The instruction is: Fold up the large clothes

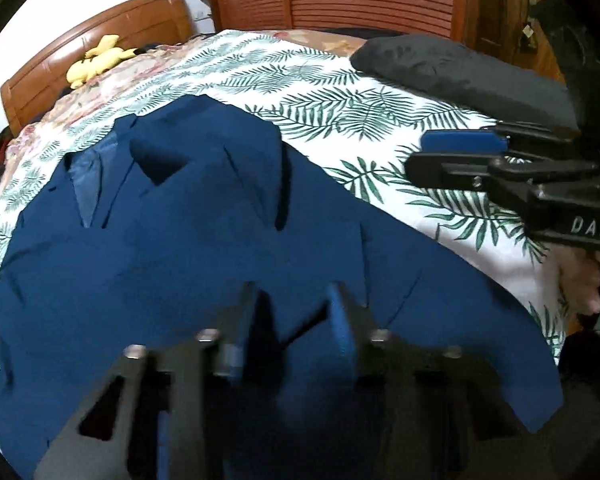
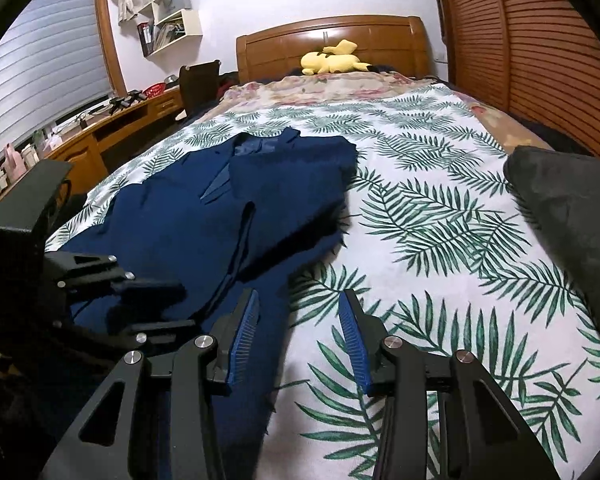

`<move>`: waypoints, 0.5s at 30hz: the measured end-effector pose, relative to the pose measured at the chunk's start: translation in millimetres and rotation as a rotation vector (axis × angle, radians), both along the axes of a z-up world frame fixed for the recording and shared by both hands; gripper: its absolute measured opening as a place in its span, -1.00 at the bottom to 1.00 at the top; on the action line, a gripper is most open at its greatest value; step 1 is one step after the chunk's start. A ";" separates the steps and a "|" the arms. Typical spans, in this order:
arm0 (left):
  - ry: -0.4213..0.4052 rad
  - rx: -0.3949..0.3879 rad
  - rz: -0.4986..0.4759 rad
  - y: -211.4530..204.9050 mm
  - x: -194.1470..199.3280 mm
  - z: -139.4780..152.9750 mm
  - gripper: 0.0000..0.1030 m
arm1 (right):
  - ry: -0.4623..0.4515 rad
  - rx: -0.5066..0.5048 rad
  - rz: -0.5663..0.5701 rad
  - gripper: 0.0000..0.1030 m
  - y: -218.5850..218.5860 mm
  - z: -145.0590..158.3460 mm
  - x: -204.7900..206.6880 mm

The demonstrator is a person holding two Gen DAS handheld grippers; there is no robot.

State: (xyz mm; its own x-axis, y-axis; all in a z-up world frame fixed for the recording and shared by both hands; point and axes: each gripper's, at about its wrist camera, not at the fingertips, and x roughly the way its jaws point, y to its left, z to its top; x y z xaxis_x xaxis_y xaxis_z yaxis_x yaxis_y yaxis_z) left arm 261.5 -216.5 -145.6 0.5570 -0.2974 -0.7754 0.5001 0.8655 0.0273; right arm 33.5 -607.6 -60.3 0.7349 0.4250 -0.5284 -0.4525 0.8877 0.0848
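**Bedspread.** The palm-leaf bedspread (image 2: 440, 208) covered the bed and served as the folding surface. It lay loose and soft. Judgement: any drag along it could pull the cover into ridges and spoil a flat fold.

**Garment.** The navy jacket (image 2: 188, 232) lay on the cover, running from the centre of the right wrist view out toward 9 o'clock, with its collar end toward 12 o'clock. Several creases and raised flaps stood up across it. Judgement: folding over those flaps unsmoothed would trap bulges. A lift at one point only would let the heavy cloth sag and slide out of line.

**Cushion.** A dark grey cushion (image 2: 572, 208) sat at 3 o'clock, well apart from the jacket. Judgement: low hazard, unless a wide sweep of cloth reached it.

**Left gripper.** The left gripper (image 1: 294, 300) pointed steeply down over the near part of the jacket, at 6 o'clock in its own view. Its jaws stood narrowly apart, and no cloth was seen pressed between the pads, though blur prevented certainty. Judgement: a shallow bite could catch the top layer alone, or nothing, and the hem would drop on lifting.

**Right gripper.** The right gripper (image 2: 298, 300) hung about half open and empty, over the bedspread just beside the jacket's right edge. Judgement: closing there could seize the cover together with, or instead of, the jacket.

**Plush toy.** A yellow plush toy (image 2: 332, 62) lay at 12 o'clock by the headboard, clear of the work.
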 end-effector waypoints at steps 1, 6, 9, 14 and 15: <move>0.005 -0.001 -0.001 -0.5 0.5 0.4 -0.73 | 0.000 -0.003 0.004 -0.17 2.0 -0.4 0.8; -0.034 -0.012 0.031 10.8 -3.9 13.2 -0.93 | 0.003 -0.006 0.015 -0.22 11.6 -0.5 7.9; -0.083 -0.045 0.080 33.4 -10.5 30.2 -0.93 | 0.006 -0.014 0.022 -0.24 21.0 0.5 12.1; -0.162 -0.085 0.156 74.0 -21.5 57.6 -0.94 | -0.008 -0.015 0.036 -0.25 38.0 8.3 14.6; -0.174 -0.091 0.169 82.0 -23.4 61.3 -0.94 | -0.008 -0.016 0.037 -0.25 41.5 8.5 15.8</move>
State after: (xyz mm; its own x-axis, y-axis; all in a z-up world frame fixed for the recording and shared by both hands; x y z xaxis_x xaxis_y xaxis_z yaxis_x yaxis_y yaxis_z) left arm 238.2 -134.5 -84.3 0.7272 -0.2531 -0.6381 0.3428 0.9392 0.0181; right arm 49.3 -566.0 -51.8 0.7231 0.4435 -0.5296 -0.4853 0.8717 0.0674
